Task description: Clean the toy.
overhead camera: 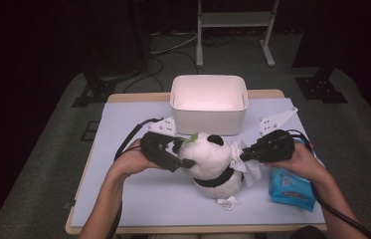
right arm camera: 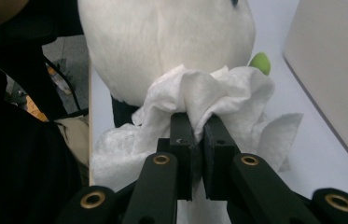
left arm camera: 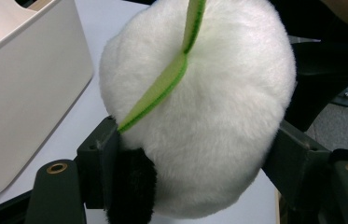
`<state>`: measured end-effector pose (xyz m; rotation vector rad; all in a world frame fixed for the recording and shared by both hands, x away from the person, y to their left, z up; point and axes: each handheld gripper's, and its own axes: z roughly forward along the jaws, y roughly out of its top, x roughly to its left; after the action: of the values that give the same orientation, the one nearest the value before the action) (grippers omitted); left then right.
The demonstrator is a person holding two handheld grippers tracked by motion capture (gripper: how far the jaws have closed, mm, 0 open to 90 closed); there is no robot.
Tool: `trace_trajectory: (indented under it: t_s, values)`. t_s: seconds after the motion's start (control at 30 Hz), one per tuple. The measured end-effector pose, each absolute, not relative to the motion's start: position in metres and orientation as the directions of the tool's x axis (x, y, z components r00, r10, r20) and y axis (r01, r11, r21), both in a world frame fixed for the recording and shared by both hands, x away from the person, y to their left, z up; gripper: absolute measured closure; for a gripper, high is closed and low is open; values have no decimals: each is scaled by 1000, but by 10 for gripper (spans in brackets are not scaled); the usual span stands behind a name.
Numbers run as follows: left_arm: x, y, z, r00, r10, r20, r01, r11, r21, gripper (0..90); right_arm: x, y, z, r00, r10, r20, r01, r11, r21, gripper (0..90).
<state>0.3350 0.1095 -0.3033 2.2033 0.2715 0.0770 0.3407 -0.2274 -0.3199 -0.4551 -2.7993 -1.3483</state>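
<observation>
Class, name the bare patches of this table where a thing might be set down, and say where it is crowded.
Free: the mat left of the panda, and the front strip. Crowded: the middle, between white bin, panda, wipe and blue packet.

A table (overhead camera: 138,194) with a pale lavender top and a wooden edge stands on grey carpet (overhead camera: 34,164). Behind it the room is dark. A white metal frame (overhead camera: 235,20) rises at the back, black stands (overhead camera: 322,87) sit at both sides, and cables (overhead camera: 170,50) trail across the floor.
</observation>
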Motion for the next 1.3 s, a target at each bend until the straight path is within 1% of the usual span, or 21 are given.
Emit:
trace_trajectory:
  t_s: [0.23, 0.4, 0.6, 0.7, 0.77, 0.9, 1.03, 1.3]
  values:
    - [334, 109, -298, 973, 228, -26, 158, -585, 796, 279, 341, -223, -307, -965, 240, 109, 233, 584, 777, 836]
    - [333, 104, -295, 976, 218, -11, 143, -603, 784, 279, 338, -222, -292, -970, 219, 102, 210, 559, 802, 836]
    - [333, 97, -293, 976, 217, -5, 140, -612, 779, 279, 335, -212, -278, -979, 197, 61, 165, 568, 806, 835]
    - [334, 95, -298, 977, 214, -15, 147, -616, 774, 276, 337, -211, -284, -976, 212, 59, 177, 597, 783, 835]
    - [335, 94, -301, 977, 213, -23, 150, -602, 784, 258, 339, -211, -293, -972, 223, 68, 195, 614, 765, 834]
    - [337, 93, -305, 978, 209, -26, 146, -583, 799, 253, 341, -220, -308, -964, 238, 117, 238, 576, 782, 836]
    - [337, 92, -305, 976, 216, -30, 153, -579, 801, 252, 341, -226, -319, -957, 255, 139, 265, 572, 776, 835]
    - [338, 89, -304, 975, 222, -31, 156, -569, 808, 252, 339, -234, -332, -948, 285, 144, 292, 591, 752, 833]
